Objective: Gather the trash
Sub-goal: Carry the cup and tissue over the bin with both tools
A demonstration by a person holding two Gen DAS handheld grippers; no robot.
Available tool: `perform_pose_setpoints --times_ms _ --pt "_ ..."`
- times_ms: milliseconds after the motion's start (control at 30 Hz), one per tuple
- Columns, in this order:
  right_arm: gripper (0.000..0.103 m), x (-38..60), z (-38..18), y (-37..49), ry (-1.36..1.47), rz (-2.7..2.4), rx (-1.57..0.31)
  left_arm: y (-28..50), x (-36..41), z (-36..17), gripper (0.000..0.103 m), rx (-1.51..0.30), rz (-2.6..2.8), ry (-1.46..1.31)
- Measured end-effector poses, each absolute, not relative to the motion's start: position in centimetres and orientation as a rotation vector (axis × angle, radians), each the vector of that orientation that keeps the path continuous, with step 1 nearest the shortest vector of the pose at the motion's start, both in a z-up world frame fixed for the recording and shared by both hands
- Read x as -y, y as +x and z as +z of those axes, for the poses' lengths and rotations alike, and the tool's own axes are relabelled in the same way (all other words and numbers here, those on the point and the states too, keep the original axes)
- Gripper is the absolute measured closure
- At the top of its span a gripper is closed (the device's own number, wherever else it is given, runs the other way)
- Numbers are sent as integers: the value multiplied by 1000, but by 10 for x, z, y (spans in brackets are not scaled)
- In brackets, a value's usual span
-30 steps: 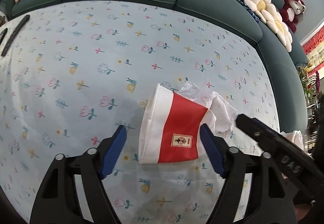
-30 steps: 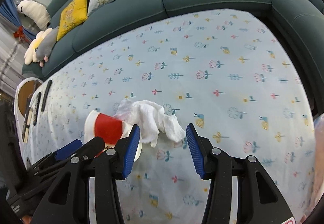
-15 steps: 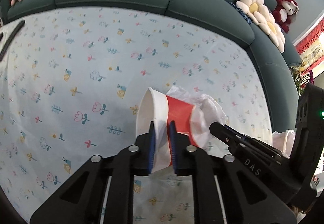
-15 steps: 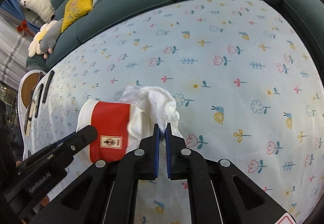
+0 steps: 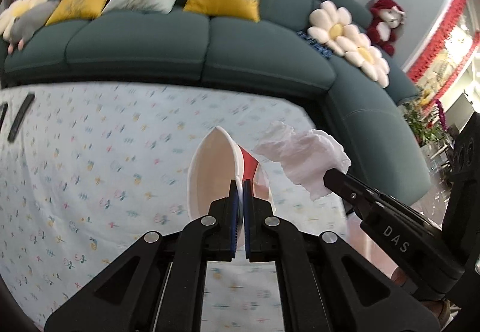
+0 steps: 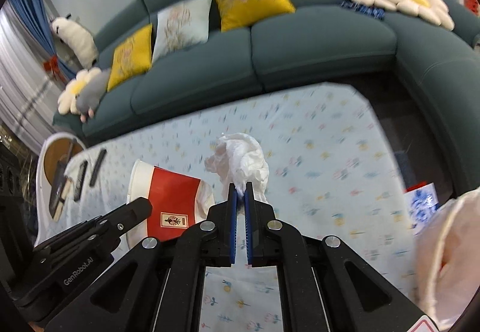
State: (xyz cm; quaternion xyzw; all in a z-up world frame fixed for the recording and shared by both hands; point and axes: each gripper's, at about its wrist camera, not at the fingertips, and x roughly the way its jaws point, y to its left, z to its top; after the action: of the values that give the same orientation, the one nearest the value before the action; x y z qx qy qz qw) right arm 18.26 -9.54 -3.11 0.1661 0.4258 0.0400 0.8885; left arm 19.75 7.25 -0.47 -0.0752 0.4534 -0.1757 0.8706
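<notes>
My left gripper [image 5: 239, 186] is shut on the rim of a squashed red-and-white paper cup [image 5: 210, 176] and holds it above the table. The cup also shows in the right wrist view [image 6: 168, 200]. My right gripper [image 6: 240, 193] is shut on a crumpled white tissue [image 6: 243, 161] and holds it lifted just right of the cup. The tissue also shows in the left wrist view [image 5: 303, 158], with the right gripper's black body [image 5: 390, 230] beside it.
The floral tablecloth [image 5: 90, 167] covers the table. Remote controls [image 6: 90, 170] lie at its far left. A teal sofa [image 6: 270, 46] with yellow cushions curves behind. A pale pink bag [image 6: 444, 257] is at the right edge, a blue-patterned item [image 6: 420, 206] beyond it.
Both grippers closed, the left on the cup rim and the right on the tissue. Both have since risen off the table with their items, and the views tilted up toward the sofa.
</notes>
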Motion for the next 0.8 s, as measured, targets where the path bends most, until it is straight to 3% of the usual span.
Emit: perform_pose_setpoints --times_ms 433,800 --pt "98 204 56 85 402 -28 -681 127 38 73 100 -827 -538 -78" --pt "98 287 70 9 469 -143 -603 70 130 86 100 -807 -672 12"
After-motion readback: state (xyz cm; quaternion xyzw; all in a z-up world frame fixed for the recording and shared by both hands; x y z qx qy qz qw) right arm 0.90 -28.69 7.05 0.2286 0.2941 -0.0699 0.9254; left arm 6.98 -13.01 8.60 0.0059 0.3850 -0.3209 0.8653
